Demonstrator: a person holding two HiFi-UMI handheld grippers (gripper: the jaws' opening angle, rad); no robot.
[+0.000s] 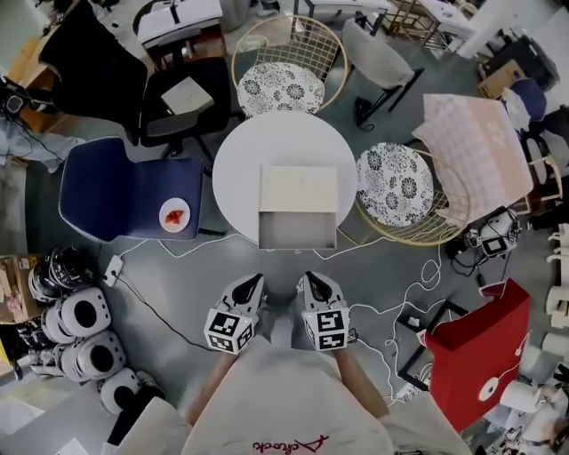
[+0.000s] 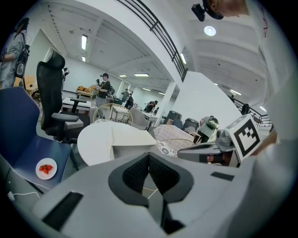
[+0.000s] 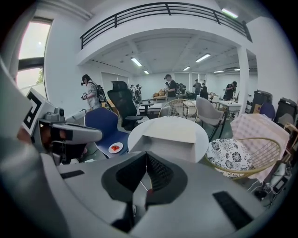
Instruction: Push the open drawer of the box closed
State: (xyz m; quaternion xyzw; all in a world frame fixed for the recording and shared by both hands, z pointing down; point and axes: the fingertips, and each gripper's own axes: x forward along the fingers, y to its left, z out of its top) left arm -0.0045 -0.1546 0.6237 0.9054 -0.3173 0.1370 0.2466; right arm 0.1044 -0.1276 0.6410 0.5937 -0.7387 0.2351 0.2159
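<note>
A large open office-lab hall is indicated: a black office chair (image 1: pixel 156 89) at upper left, cables (image 1: pixel 398 300) trailed over grey floor (image 1: pixel 222 275), a railed mezzanine (image 3: pixel 163 9) seen overhead.

Overhead; two low views facing box (image 1: pixel 298 188)

The box (image 1: pixel 298 188) sits on the round tabletop (image 1: pixel 238 164), its drawer (image 1: pixel 297 229) open toward the left tongs (image 1: pixel 255 283) and right tongs (image 1: pixel 310 281).
</note>
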